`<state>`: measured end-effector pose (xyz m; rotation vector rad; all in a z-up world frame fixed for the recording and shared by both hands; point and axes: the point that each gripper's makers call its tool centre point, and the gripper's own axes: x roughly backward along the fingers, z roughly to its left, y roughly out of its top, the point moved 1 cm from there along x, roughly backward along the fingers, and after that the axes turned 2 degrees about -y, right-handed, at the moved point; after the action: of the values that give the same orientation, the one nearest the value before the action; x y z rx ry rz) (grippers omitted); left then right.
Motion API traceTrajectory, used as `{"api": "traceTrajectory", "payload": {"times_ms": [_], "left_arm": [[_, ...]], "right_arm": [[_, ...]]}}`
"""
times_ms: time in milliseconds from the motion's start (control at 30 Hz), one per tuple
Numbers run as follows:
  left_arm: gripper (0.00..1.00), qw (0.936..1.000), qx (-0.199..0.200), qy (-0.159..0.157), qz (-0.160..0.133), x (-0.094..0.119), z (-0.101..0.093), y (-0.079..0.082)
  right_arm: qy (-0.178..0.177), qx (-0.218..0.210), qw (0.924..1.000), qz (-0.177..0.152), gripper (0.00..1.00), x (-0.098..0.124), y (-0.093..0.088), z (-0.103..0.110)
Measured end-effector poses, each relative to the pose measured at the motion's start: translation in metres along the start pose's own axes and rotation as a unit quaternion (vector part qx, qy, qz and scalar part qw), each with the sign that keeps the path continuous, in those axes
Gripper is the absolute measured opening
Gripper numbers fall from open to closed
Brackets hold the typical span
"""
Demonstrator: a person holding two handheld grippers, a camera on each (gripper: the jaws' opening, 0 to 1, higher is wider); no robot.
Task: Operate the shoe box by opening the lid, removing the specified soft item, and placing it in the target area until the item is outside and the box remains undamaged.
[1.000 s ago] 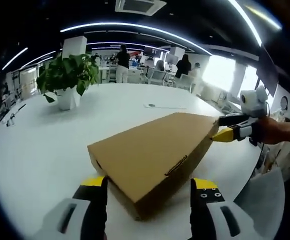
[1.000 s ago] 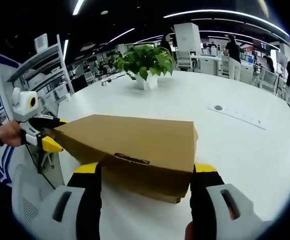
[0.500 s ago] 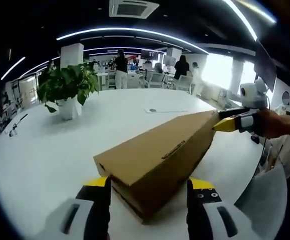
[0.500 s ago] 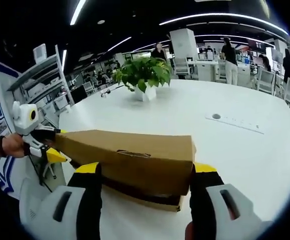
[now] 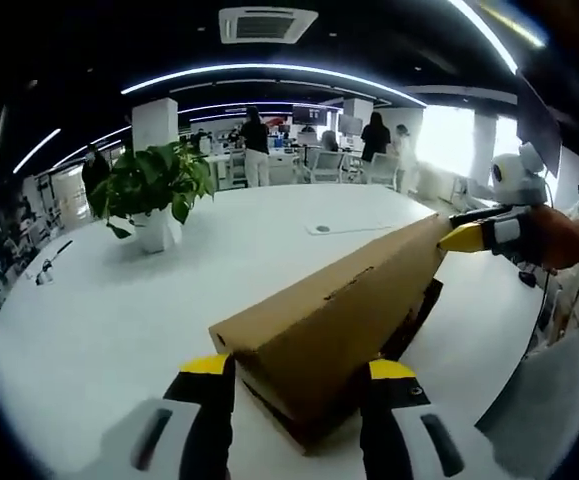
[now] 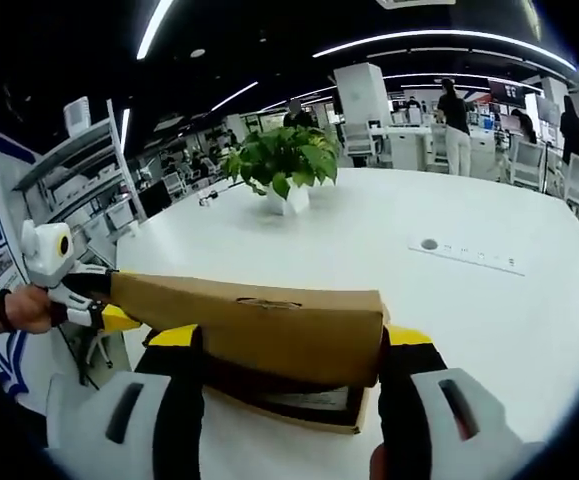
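Observation:
A brown cardboard shoe box lid [image 5: 339,310] is tilted up off the box base [image 5: 416,315], and a dark gap shows beneath it. My left gripper [image 5: 299,375] grips the near end of the lid, one jaw against each side. At the lid's far end is my right gripper [image 5: 466,238], held by a hand. In the right gripper view, the lid [image 6: 259,325] fills the gap between the jaws of my right gripper [image 6: 289,345], and the base [image 6: 304,405] shows pale contents underneath. My left gripper [image 6: 104,315] holds the lid's far left end.
The box sits on a large white table [image 5: 99,300] near its edge. A potted plant [image 5: 154,185] [image 6: 284,165] stands further in, beside a flat cable strip [image 6: 464,252]. Shelves [image 6: 89,150] stand off the table's side. People stand among desks at the back.
The lid has risen and tilted up from the base, so a dark gap and the box's inside now show. Both grippers went up with it.

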<state>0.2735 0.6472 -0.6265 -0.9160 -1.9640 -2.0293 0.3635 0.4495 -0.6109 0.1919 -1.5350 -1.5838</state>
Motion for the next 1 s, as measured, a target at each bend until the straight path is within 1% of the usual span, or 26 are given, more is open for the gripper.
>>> {"api": "traceTrajectory", "payload": {"times_ms": [100, 233, 333, 567, 700, 767, 1000], "left_arm": [[0.47, 0.9999, -0.001, 0.009, -0.007, 0.001, 0.003, 0.005], [0.42, 0.9996, 0.000, 0.020, -0.019, 0.003, 0.009, 0.012], [0.38, 0.9992, 0.004, 0.031, -0.025, 0.003, 0.015, 0.017], [0.25, 0.9975, 0.008, 0.059, -0.038, 0.003, 0.029, 0.027], [0.16, 0.9951, 0.011, 0.085, -0.048, 0.006, 0.039, 0.033], [0.15, 0.9946, 0.018, 0.087, -0.053, 0.005, 0.042, 0.036], [0.11, 0.9927, 0.017, 0.106, -0.055, 0.004, 0.050, 0.044]], "right_arm": [[0.000, -0.006, 1.0000, -0.007, 0.66, 0.001, 0.006, -0.001], [-0.001, -0.006, 0.9998, -0.017, 0.66, 0.000, 0.018, -0.001], [-0.001, -0.004, 0.9998, -0.021, 0.65, -0.002, 0.023, -0.002], [-0.001, -0.007, 0.9995, -0.030, 0.64, -0.005, 0.037, -0.003], [0.000, -0.010, 0.9993, -0.037, 0.64, -0.007, 0.044, -0.004], [0.001, -0.010, 0.9992, -0.039, 0.64, -0.008, 0.047, -0.004], [0.004, -0.017, 0.9987, -0.048, 0.63, -0.013, 0.057, -0.005]]}}
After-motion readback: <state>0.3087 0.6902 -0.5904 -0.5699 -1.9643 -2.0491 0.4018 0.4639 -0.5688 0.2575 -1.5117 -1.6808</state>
